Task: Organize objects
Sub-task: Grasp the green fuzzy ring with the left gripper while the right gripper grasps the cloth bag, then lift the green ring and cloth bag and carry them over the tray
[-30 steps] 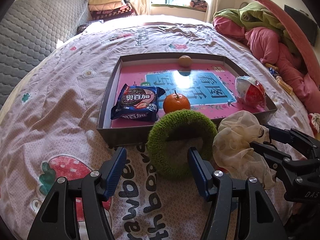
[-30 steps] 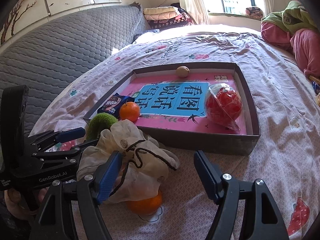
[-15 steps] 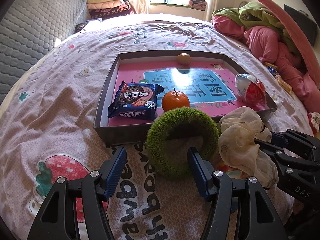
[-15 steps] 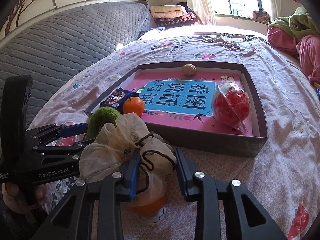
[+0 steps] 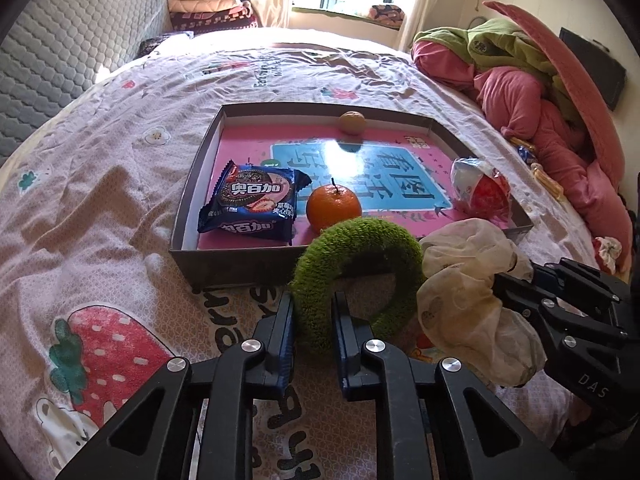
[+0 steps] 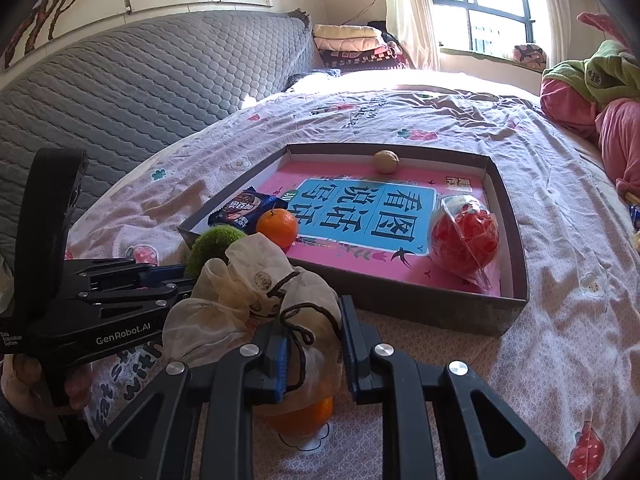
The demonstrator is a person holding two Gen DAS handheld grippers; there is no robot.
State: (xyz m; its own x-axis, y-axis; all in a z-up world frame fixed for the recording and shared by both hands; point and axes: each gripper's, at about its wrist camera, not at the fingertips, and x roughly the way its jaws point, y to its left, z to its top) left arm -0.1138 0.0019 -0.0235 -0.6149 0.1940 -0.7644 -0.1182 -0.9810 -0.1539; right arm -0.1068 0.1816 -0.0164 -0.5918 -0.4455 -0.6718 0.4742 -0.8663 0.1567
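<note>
A bed (image 5: 120, 208) covered in a strawberry-print sheet fills the room, and on it sits a shallow grey box (image 5: 188, 216) lined with a pink and blue printed card. The box already holds a blue biscuit packet (image 5: 252, 208) at its near left corner, a tangerine (image 5: 333, 209) beside it, a red sweet bag (image 6: 466, 236) against the right wall and a walnut (image 6: 386, 161) touching the far wall, which suggests it is the collecting place. Its middle lies bare, leaving the widest room for further items.

Just outside the box's near wall, the left gripper (image 5: 314, 326) is clamped on the rim of a green fuzzy scrunchie (image 5: 356, 276), which stands upright on edge, probably so it can be lifted over the wall. Beside it, the right gripper (image 6: 312, 344) is pinched on a cream gauze scrunchie (image 6: 256, 296) with a dark cord. The two scrunchies press against each other, so the tools work close together. A second tangerine (image 6: 304, 420) lies on the sheet under the cream fabric, partly hidden. The near wall is the only edge either load has to clear, and open bedding lies to the right.
</note>
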